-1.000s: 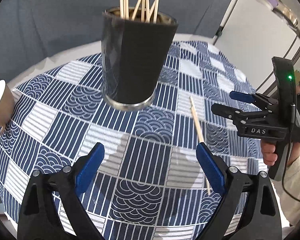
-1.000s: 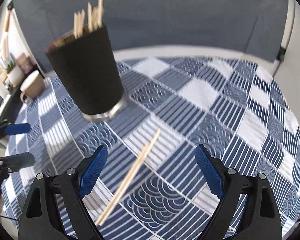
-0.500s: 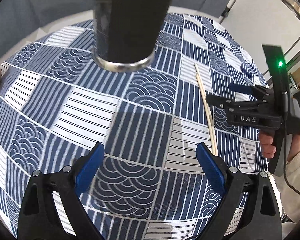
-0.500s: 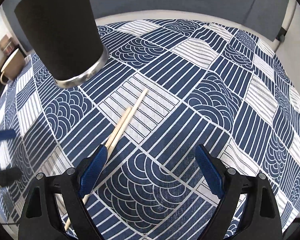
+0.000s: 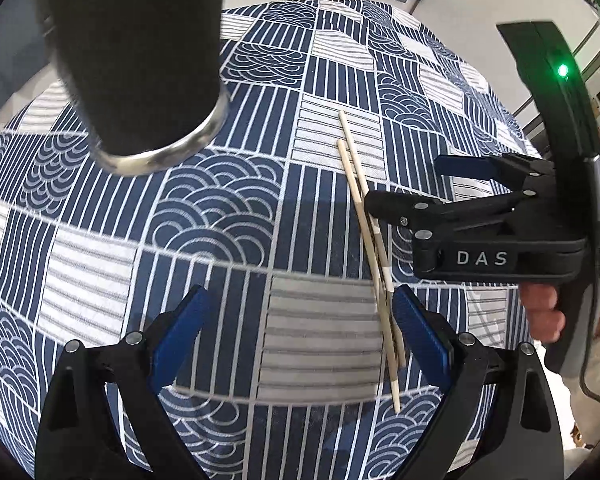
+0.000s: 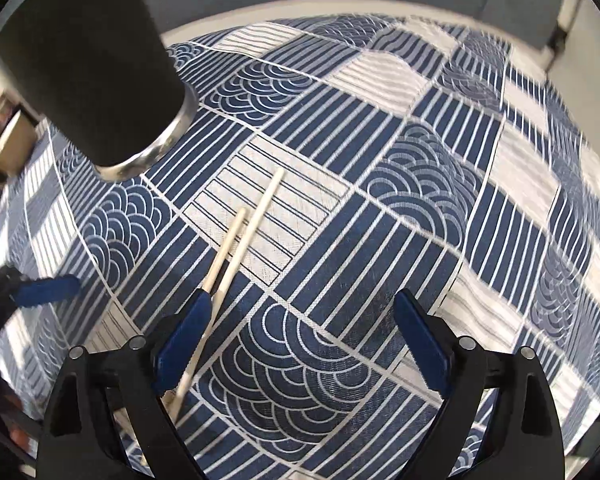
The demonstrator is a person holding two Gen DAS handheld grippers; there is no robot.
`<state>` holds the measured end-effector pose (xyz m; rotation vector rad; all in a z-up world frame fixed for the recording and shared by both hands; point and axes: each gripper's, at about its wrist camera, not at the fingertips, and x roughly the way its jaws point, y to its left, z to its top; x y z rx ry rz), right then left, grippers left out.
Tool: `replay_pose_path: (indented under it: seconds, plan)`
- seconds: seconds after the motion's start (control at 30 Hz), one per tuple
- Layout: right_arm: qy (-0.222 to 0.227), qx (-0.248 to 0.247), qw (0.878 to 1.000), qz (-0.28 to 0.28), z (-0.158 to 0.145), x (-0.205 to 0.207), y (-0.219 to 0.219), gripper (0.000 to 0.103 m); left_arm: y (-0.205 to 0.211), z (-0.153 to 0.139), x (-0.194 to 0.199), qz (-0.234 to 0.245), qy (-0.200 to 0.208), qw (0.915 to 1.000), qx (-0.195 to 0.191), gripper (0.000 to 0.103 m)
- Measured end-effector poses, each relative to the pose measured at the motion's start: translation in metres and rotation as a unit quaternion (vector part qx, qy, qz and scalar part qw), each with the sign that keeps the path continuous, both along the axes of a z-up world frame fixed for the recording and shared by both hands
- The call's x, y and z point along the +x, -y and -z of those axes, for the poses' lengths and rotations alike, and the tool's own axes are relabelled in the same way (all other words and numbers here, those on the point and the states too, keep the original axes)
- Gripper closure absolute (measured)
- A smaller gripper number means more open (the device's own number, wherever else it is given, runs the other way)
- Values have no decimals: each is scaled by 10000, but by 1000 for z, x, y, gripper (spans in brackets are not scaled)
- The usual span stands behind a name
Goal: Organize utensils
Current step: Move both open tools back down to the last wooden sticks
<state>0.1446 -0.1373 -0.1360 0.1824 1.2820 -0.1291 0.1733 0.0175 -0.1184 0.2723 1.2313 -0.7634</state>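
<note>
Wooden chopsticks [image 5: 374, 248], two of them, lie side by side on the blue-and-white patterned tablecloth [image 5: 204, 216], near the black holder cup [image 5: 140, 60]. Left gripper [image 5: 300, 336] and right gripper [image 6: 302, 338] both hang wide open, gripping nothing, each with one pad right beside the sticks.

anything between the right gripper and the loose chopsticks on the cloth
Nothing visible. The chopsticks lie bare on the tablecloth, running under the open right gripper's left finger. The dark holder stands beyond them.
</note>
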Motion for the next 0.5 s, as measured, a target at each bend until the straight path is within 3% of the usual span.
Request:
replay_pose_path:
  seconds: [0.13, 0.5]
  plan:
    - [-135, -353, 9991, -189, 2, 4, -11, 10, 8, 2, 1, 9, 71, 9999, 79, 12]
    - [-416, -179, 9989, -93, 5, 4, 13, 10, 24, 6, 0, -8, 279, 9987, 419, 6]
